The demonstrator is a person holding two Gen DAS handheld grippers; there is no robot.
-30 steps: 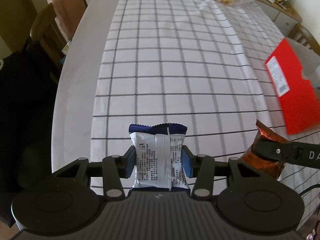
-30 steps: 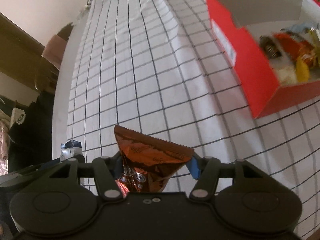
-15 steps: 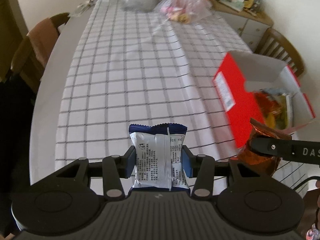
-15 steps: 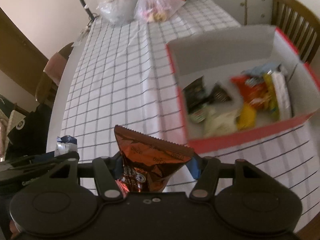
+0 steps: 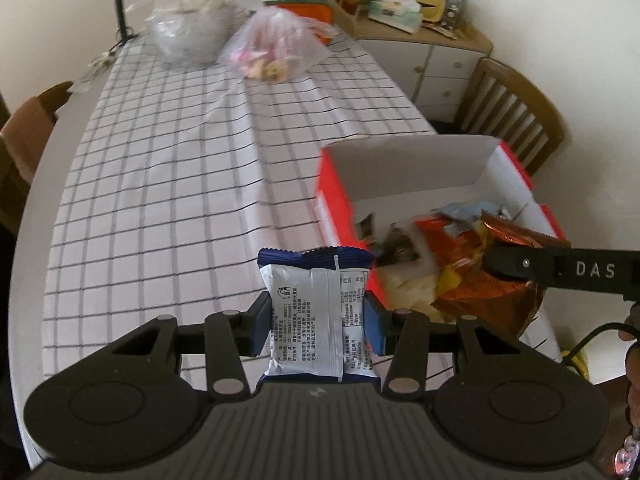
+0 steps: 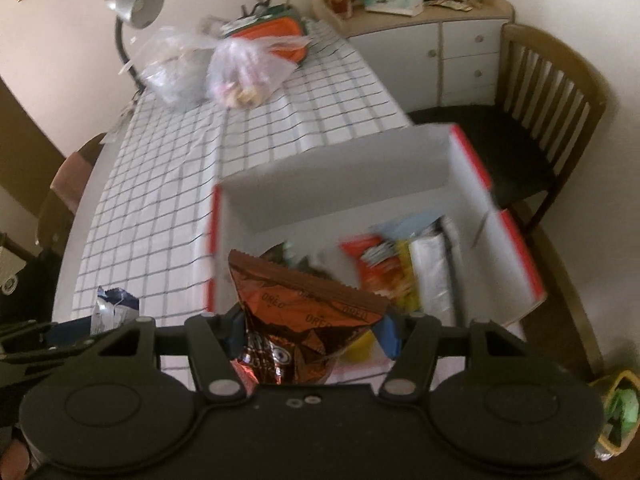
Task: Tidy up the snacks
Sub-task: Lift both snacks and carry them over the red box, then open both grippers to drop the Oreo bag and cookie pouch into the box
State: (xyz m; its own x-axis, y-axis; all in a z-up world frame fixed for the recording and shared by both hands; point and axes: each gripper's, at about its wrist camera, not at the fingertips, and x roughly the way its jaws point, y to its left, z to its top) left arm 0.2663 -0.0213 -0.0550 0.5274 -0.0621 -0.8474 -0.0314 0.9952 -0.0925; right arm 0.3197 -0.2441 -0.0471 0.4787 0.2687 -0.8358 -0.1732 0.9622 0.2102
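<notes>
Snacks held up by the red box (image 6: pixel 516 256)
Left gripper (image 5: pixel 316 318) squeezes a blue-and-white packet (image 5: pixel 318 316); right gripper (image 6: pixel 312 330) squeezes a brown Oreo bag (image 6: pixel 304 320).

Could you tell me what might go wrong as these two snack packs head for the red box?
The Oreo pack sits skewed in the right gripper, so it might slip out early. The red box is already crowded on its right side, so drops could land on top and slide. The left gripper, carrying the blue-and-white packet, is close beside; they might bump.

blue-white packet (image 5: pixel 316 312) upright, brown Oreo pouch (image 6: pixel 304 320)
</notes>
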